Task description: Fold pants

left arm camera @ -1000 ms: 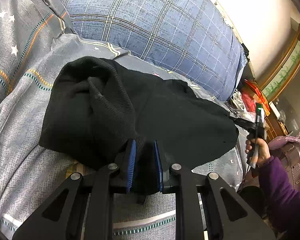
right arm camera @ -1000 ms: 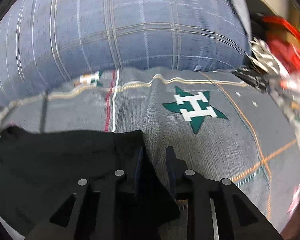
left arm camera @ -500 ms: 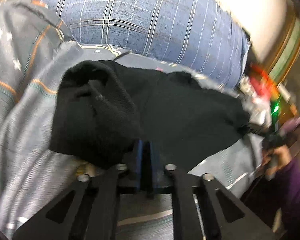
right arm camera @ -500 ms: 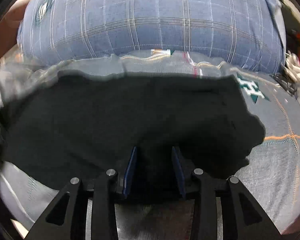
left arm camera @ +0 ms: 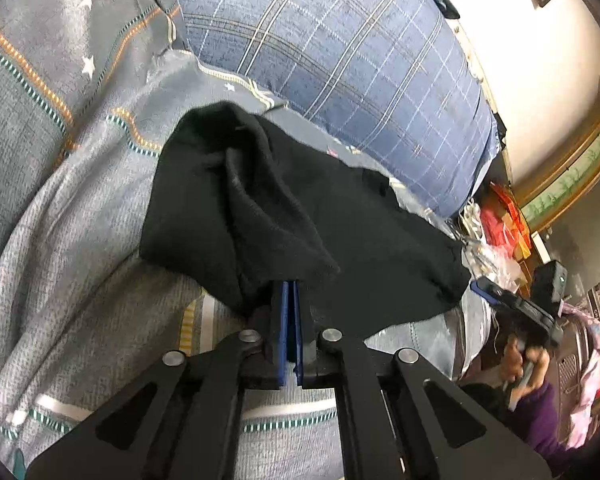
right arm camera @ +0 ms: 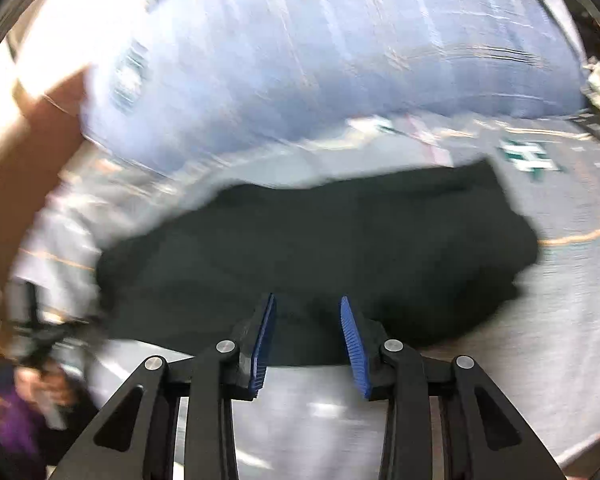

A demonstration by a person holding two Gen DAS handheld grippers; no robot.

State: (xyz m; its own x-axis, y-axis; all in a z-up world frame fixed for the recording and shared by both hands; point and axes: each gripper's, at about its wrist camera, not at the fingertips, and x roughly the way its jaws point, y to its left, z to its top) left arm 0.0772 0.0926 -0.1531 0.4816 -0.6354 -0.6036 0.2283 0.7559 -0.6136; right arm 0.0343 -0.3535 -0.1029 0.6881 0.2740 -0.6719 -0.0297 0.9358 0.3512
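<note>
The black pants [left arm camera: 284, 220] lie bunched on the grey patterned bedsheet [left arm camera: 60, 240]. My left gripper [left arm camera: 290, 286] is shut on the near edge of the pants, with a thick fold rising just above its blue pads. In the right wrist view the pants [right arm camera: 320, 248] spread as a dark flat patch. My right gripper [right arm camera: 308, 304] is open at their near edge, with nothing between its pads. It also shows at the right of the left wrist view [left arm camera: 496, 296], beside the pants' right corner. The right wrist view is motion-blurred.
A large blue plaid pillow [left arm camera: 340, 64] lies behind the pants and fills the top of the right wrist view [right arm camera: 340, 48]. Red and white clutter [left arm camera: 500, 224] sits off the bed's right end. A green star print [right arm camera: 528, 156] marks the sheet.
My left gripper closed on the pants' near edge. My right gripper let go of the right corner, opened wider and pulled back to the near edge.
</note>
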